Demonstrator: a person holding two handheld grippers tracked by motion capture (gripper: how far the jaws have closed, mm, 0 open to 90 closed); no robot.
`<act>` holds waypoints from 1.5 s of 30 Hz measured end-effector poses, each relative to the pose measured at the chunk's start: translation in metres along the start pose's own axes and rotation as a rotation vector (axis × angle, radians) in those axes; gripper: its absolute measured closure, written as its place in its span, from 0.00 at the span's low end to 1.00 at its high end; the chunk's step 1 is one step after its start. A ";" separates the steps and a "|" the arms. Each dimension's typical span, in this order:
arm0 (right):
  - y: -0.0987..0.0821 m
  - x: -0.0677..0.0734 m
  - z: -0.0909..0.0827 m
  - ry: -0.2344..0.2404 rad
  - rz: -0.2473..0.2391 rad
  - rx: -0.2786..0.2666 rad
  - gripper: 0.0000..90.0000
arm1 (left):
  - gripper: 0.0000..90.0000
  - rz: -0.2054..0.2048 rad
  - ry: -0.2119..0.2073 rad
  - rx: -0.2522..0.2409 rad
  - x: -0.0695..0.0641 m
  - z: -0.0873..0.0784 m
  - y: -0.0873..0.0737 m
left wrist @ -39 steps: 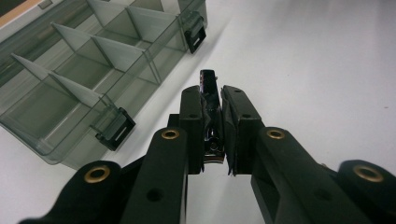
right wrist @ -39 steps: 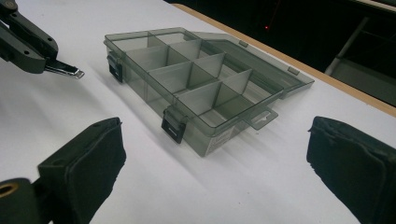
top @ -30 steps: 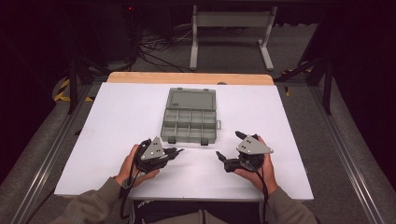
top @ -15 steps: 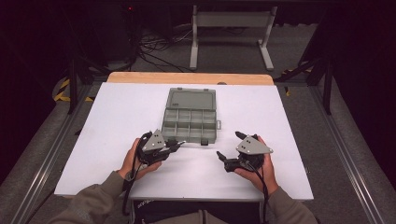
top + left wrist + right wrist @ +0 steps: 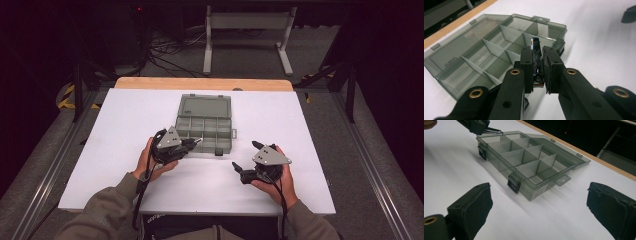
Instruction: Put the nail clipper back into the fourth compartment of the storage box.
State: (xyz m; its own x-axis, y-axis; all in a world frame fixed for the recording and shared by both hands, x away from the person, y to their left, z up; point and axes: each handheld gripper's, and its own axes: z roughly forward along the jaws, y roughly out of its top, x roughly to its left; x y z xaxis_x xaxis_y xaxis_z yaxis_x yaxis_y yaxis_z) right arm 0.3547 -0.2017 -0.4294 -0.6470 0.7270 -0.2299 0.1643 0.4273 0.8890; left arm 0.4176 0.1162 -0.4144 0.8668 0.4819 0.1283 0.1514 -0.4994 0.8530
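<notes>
Two grippers are in play, and the left gripper (image 5: 192, 143) does the work: its fingers (image 5: 526, 65) are closed almost fully on a chrome nail clipper (image 5: 537, 62), which stands on edge between the pads with its tip projecting past them. In the high view this gripper sits left of centre, at the near left corner of the open compartment box (image 5: 205, 125), which lies at the middle of the white surface (image 5: 115, 150) with its lid folded back toward the top of the frame. The step in hand appears to be placing the clipper into one of the compartments. To do it well, bring the clipper tip over the centre of a single cell, clear of the thin divider walls (image 5: 491, 47), before lowering. Tilt the clipper so it lies along the cell, since it may be too long to drop in crosswise. Release only when the clipper rests on the cell floor, to avoid a bounce onto a divider. The right gripper (image 5: 250, 156), lower right of centre, has its fingers (image 5: 471, 207) spread wide and holds nothing; it could steady the box at its near latch (image 5: 514, 183) if the light box slides.
</notes>
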 end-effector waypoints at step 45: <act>-0.004 -0.006 0.000 -0.013 0.026 0.056 0.09 | 0.88 -0.074 0.012 0.086 0.026 0.108 0.066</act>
State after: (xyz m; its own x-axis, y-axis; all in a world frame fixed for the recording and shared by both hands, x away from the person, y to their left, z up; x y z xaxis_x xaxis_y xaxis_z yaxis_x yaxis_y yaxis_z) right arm 0.3585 -0.2078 -0.4314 -0.6321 0.7451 -0.2126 0.2224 0.4373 0.8714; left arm 0.5015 0.0181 -0.4099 0.8460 0.5281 0.0735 0.2549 -0.5217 0.8141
